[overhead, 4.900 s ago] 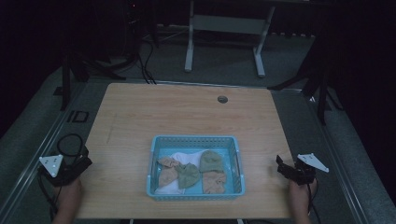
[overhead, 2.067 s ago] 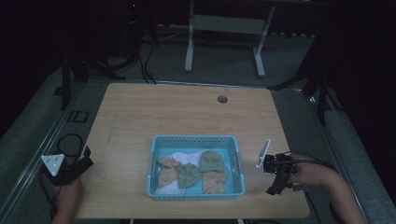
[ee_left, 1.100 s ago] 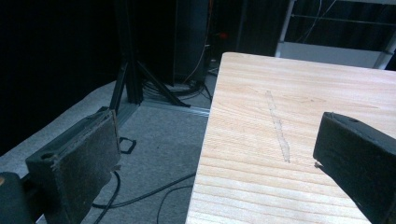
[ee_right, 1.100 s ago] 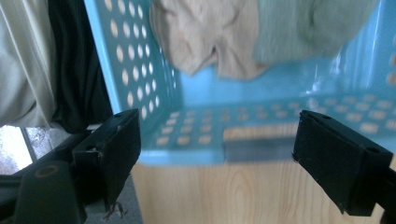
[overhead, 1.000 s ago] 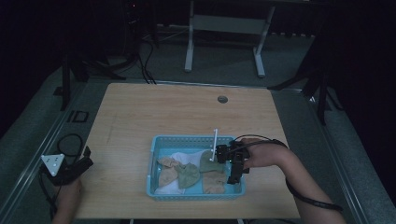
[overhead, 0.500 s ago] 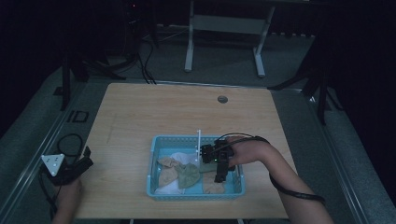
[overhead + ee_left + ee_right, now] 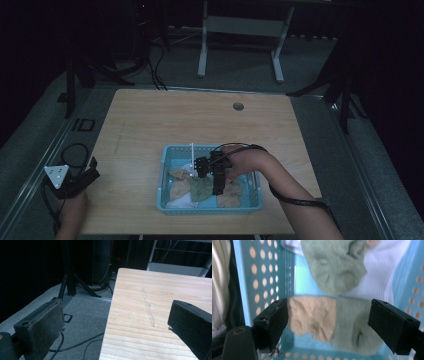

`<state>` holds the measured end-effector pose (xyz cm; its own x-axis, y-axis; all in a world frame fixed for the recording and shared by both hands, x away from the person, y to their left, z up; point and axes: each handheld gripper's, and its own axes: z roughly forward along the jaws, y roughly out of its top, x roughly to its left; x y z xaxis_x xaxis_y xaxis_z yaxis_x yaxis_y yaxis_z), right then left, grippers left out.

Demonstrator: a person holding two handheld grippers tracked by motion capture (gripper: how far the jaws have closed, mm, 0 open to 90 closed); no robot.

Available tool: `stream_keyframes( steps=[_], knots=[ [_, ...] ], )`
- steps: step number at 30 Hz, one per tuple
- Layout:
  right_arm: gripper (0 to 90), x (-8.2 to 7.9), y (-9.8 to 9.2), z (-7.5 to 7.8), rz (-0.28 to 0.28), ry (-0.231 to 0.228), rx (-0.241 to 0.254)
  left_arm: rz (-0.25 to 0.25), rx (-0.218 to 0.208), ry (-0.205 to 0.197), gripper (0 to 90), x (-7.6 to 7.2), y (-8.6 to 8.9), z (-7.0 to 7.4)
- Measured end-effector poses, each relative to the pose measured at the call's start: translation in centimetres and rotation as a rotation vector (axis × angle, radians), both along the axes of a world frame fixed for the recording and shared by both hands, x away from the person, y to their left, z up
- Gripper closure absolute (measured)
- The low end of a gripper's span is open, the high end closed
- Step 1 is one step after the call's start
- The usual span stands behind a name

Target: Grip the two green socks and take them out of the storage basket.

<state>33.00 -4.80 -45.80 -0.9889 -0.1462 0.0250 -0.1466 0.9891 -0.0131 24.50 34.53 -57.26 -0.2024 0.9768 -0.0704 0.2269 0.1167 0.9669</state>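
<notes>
A blue perforated basket sits near the table's front edge and holds several socks in tan, green and white. My right gripper hangs over the basket's middle, pointing down, its grey plate standing upright. In the right gripper view the right gripper is open, its jaws astride a tan and green sock without touching it. Another green sock and a white sock lie beyond. My left gripper rests open at the table's left front edge; the left gripper view shows the left gripper holding nothing.
The wooden table has a round cable hole at the back. Beside the table's left edge lie grey floor and black cables. A metal stand is behind the table. The basket wall is close to my right gripper's left jaw.
My right gripper travelled from the table's right front edge leftward over the basket and came down among the socks. The left gripper stayed put.
</notes>
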Motion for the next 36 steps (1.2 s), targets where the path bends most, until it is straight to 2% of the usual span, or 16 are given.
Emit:
stream_keyframes(
  steps=[9,14,23,26,29,33,36],
  knots=[
    [16.2,0.0,2.5,-1.8,0.041,-0.008,-0.007,-0.003,0.0,0.001,0.7,0.0,0.0,0.0],
    [22.5,0.4,3.2,-2.9,0.067,-0.023,-0.013,-0.003,0.0,0.0,0.7,0.0,0.0,0.0],
    [34.2,0.8,3.5,-4.7,0.071,-0.038,-0.048,-0.002,-0.001,0.002,0.7,0.0,0.0,0.0],
    [41.9,0.6,3.6,-5.4,0.051,-0.049,-0.068,-0.003,0.0,0.002,0.7,0.0,0.0,0.0],
    [57.3,0.5,3.7,-5.6,0.048,-0.059,-0.075,-0.002,0.0,0.002,0.7,0.0,0.0,0.0],
    [75.1,0.1,3.6,-4.8,0.063,-0.046,-0.068,-0.001,0.0,0.002,0.7,0.0,0.0,0.0],
    [79.5,-0.1,3.5,-3.9,0.077,-0.037,-0.064,-0.002,0.0,0.002,0.7,0.0,0.0,0.0]
  ],
)
